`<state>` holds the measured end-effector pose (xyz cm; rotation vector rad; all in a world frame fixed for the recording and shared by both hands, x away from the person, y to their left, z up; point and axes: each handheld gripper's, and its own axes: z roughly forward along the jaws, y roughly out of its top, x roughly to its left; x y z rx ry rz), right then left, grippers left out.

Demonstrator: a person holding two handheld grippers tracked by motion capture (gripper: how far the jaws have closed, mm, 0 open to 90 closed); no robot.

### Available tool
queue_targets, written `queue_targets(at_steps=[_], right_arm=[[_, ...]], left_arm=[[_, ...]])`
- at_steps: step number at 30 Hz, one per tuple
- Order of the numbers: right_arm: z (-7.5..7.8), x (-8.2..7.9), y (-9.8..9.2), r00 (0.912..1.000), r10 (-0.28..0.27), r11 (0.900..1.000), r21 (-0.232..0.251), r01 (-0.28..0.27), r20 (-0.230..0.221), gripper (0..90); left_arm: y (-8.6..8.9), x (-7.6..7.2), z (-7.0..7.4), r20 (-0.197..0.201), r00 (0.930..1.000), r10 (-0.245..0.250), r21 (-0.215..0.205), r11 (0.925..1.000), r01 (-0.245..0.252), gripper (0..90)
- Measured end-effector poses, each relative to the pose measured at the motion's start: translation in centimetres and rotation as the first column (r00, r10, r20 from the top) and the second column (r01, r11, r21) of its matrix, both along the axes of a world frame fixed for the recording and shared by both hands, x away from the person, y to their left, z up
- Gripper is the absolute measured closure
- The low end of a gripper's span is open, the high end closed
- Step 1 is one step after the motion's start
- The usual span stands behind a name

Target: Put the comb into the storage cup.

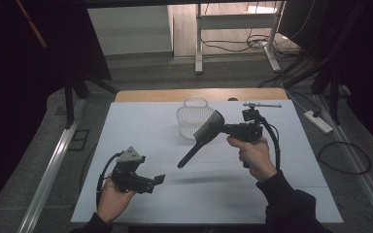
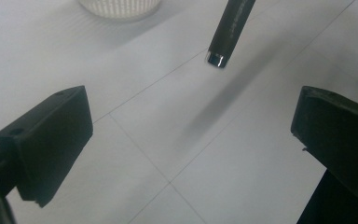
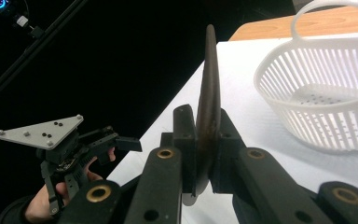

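A black comb hangs over the white table mat, its toothed head up at the right and its handle slanting down to the left. My right gripper is shut on the head; in the right gripper view the comb stands edge-on between the pads of that gripper. My left gripper sits low at the front left, open and holding nothing. In its own view the jaws of the left gripper stand wide apart. The comb's handle tip hovers beyond them, apart from them.
A white slatted basket with a loop handle stands at the back middle of the mat, just behind the comb's head. The table's wooden edge runs behind it. A power strip and cables lie on the floor at the right.
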<state>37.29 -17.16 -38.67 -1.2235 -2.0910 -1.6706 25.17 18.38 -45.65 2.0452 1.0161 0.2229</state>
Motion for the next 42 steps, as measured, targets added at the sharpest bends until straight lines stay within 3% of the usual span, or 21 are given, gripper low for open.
queue_targets(at_steps=[17,26,42], right_arm=[[1.0,1.4,-0.4,0.9993,-0.029,0.999,0.015,0.029,0.024,83.7],[1.7,2.6,-0.2,0.9977,-0.061,0.998,0.002,0.061,0.03,83.7],[3.0,5.1,0.0,0.9925,-0.115,0.993,0.013,0.114,0.041,83.7]], left_arm=[[1.9,-1.7,-0.3,-0.002,0.9995,-0.032,-0.027,0.9991,0.032,0.0],[3.5,-2.9,-0.5,-0.006,1.0,0.001,-0.044,0.999,-0.001,0.0],[5.4,-4.4,-0.8,0.003,0.9985,0.055,-0.033,0.9979,-0.055,0.0]])
